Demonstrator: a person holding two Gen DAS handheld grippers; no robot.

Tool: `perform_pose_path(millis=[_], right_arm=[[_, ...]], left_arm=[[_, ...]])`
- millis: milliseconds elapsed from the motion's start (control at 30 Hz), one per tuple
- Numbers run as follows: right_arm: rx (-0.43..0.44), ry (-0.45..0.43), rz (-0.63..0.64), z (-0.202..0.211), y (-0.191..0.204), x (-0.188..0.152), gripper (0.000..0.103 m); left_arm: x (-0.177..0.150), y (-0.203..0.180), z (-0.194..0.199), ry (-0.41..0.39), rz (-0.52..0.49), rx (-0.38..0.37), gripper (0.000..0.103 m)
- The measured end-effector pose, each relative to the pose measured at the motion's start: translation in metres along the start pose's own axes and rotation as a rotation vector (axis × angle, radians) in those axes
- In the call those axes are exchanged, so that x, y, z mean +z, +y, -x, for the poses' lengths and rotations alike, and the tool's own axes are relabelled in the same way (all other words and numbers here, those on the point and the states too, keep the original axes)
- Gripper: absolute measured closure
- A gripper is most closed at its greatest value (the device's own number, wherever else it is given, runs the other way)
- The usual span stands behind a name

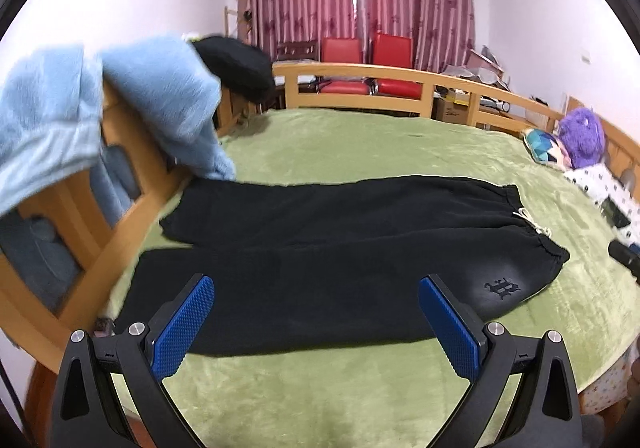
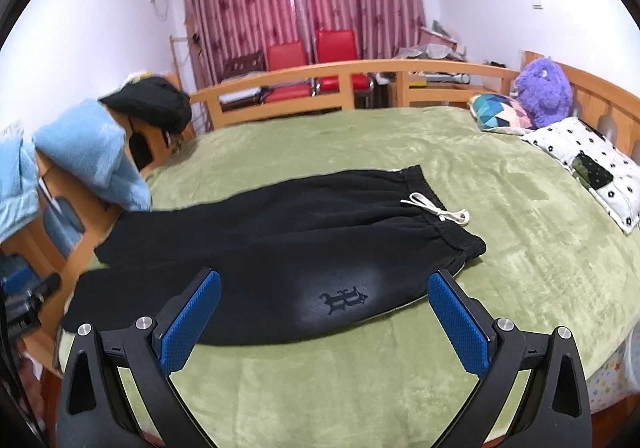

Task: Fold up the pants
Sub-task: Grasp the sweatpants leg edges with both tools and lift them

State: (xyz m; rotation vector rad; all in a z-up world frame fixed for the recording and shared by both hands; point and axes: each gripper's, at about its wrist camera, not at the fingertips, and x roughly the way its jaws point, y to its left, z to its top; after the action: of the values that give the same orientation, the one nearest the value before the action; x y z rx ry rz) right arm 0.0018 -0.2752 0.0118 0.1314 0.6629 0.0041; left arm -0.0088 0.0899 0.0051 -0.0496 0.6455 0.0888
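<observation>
Now, from the left wrist camera: the black fleece pants (image 1: 340, 248) lie flat across the green plush bedspread (image 1: 360, 143), legs toward nine o'clock, waistband with white drawstring (image 1: 534, 224) toward three. The left gripper (image 1: 316, 322) hangs over the near leg, blue pads (image 1: 184, 328) spread wide, gripping nothing. A light blue fluffy blanket (image 1: 160, 95) drapes the wooden bed rail (image 1: 384, 77) at ten o'clock.

Over to the right wrist camera: the right gripper (image 2: 324, 322) floats above the pants' (image 2: 280, 248) embroidered hip logo (image 2: 344, 300), jaws spread, empty. A purple plush toy (image 2: 544, 91) sits at two o'clock.
</observation>
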Motion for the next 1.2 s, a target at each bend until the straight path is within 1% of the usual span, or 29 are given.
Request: perform_pose_path(millis=[33,100,133,167,200,267,367,400,467,500,533,567,633,700,767,867,933,967,1067,1200], right_arm=[[-0.015,0.007,0.012,-0.005,-0.004,-0.001,0.007],[-0.013,0.025,0.019,-0.017,-0.014,-0.005,0.008],[-0.009,0.042,0.013,-0.026,-0.021,-0.007,0.009],[-0.008,0.062,-0.002,-0.037,-0.028,-0.01,0.012],[-0.007,0.073,-0.012,-0.044,-0.032,-0.012,0.014],[-0.006,0.088,-0.038,-0.064,-0.044,-0.02,0.016],[-0.025,0.118,-0.067,-0.096,-0.058,-0.037,0.019],[-0.028,0.137,-0.075,-0.109,-0.063,-0.045,0.022],[-0.037,0.177,-0.097,-0.132,-0.071,-0.06,0.022],[-0.041,0.198,-0.109,-0.143,-0.075,-0.067,0.023],[-0.045,0.221,-0.122,-0.155,-0.079,-0.075,0.024],[-0.048,0.234,-0.132,-0.162,-0.082,-0.081,0.027],[-0.052,0.256,-0.161,-0.176,-0.09,-0.091,0.027],[-0.044,0.252,-0.211,-0.183,-0.099,-0.098,0.027],[-0.025,0.24,-0.258,-0.187,-0.107,-0.1,0.027],[0.002,0.237,-0.31,-0.196,-0.116,-0.1,0.027],[0.017,0.26,-0.336,-0.208,-0.117,-0.1,0.027],[0.026,0.269,-0.345,-0.212,-0.116,-0.098,0.027],[0.072,0.268,-0.371,-0.223,-0.112,-0.098,0.027],[0.098,0.277,-0.38,-0.238,-0.107,-0.094,0.027]], left_arm=[[-0.002,0.009,-0.004,0.008,0.02,-0.006,0.0],[-0.007,0.029,-0.017,0.025,0.06,-0.011,0.0],[-0.011,0.036,-0.023,0.032,0.072,-0.01,0.001],[-0.015,0.043,-0.03,0.039,0.083,-0.008,0.002],[-0.021,0.051,-0.04,0.05,0.096,-0.004,0.003],[-0.031,0.062,-0.055,0.074,0.115,-0.004,0.005],[-0.052,0.075,-0.085,0.129,0.138,-0.012,0.006],[-0.058,0.077,-0.094,0.146,0.144,-0.014,0.008],[-0.073,0.085,-0.117,0.198,0.166,-0.018,0.011],[-0.079,0.087,-0.127,0.217,0.181,-0.028,0.015],[-0.086,0.09,-0.136,0.236,0.198,-0.043,0.016],[-0.094,0.092,-0.149,0.266,0.226,-0.068,0.018],[-0.105,0.095,-0.166,0.299,0.268,-0.112,0.024],[-0.114,0.094,-0.177,0.301,0.309,-0.158,0.026],[-0.118,0.094,-0.187,0.29,0.345,-0.179,0.026],[-0.12,0.092,-0.199,0.276,0.388,-0.164,0.026],[-0.123,0.097,-0.211,0.303,0.436,-0.152,0.025],[-0.125,0.099,-0.21,0.296,0.463,-0.155,0.026],[-0.131,0.097,-0.2,0.291,0.472,-0.154,0.025],[-0.142,0.097,-0.197,0.312,0.488,-0.162,0.025]])
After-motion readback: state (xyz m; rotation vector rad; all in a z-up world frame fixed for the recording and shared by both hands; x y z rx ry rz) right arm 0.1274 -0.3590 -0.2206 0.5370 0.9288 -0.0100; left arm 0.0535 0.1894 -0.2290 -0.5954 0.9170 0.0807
